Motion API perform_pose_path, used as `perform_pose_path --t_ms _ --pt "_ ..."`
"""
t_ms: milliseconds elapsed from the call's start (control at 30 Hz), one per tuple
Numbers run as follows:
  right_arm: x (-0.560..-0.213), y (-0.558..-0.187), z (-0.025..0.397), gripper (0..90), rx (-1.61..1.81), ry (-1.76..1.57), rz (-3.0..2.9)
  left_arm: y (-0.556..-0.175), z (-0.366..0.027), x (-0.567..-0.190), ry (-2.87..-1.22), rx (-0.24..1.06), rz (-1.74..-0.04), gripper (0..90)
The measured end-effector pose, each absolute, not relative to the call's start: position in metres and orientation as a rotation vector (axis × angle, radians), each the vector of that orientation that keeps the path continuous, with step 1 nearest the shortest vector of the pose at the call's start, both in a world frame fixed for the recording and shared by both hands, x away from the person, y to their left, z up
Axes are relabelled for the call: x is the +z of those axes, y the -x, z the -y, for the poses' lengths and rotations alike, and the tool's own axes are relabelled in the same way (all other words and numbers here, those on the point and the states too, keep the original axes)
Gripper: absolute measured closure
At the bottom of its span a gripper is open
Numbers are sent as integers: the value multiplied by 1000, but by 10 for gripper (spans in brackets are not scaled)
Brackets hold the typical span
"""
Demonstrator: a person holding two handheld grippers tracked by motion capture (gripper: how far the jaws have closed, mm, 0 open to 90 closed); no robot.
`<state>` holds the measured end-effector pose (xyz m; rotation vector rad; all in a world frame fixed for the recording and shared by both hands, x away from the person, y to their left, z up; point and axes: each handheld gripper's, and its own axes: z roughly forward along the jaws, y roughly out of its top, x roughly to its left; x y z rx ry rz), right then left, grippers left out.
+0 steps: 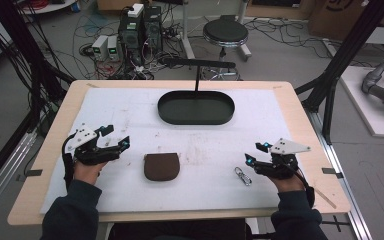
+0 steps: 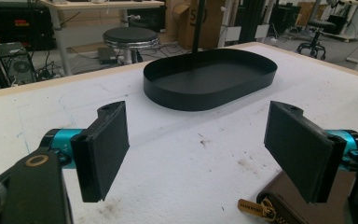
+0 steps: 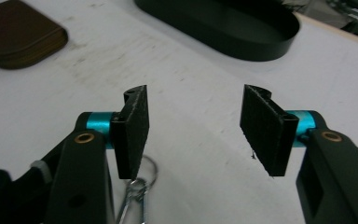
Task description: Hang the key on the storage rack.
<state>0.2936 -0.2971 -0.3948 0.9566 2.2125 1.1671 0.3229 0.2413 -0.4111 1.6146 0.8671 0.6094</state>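
Brown leather is showing on the pouch [image 1: 161,166] lying near the desk's [image 1: 300,107] front edge, between both grippers. Left gripper [image 1: 115,137] and right gripper [image 1: 256,153] are hovering with jaws wide, empty. What looks like a metal clip [image 1: 242,175] is lying just beside the right one; a black tray [image 1: 196,107] is sitting toward the far edge.

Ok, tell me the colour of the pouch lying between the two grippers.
The pouch is dark brown, plain, clearest in the high view.

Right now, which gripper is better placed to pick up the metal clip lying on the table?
The right gripper. It is open, and the metal clip lies just beside its jaws, while the left gripper sits across the brown pouch, much farther off.
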Motion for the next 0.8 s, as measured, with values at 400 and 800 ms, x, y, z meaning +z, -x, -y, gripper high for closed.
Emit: perform_pose_path --t_ms 400,800 --pt "-414 -291 281 447 1080 -906 -2401 -325 -241 -413 -1624 601 -876 225" --pt "-433 -296 262 550 847 -876 -2541 -324 -243 -414 -1625 598 -887 230"
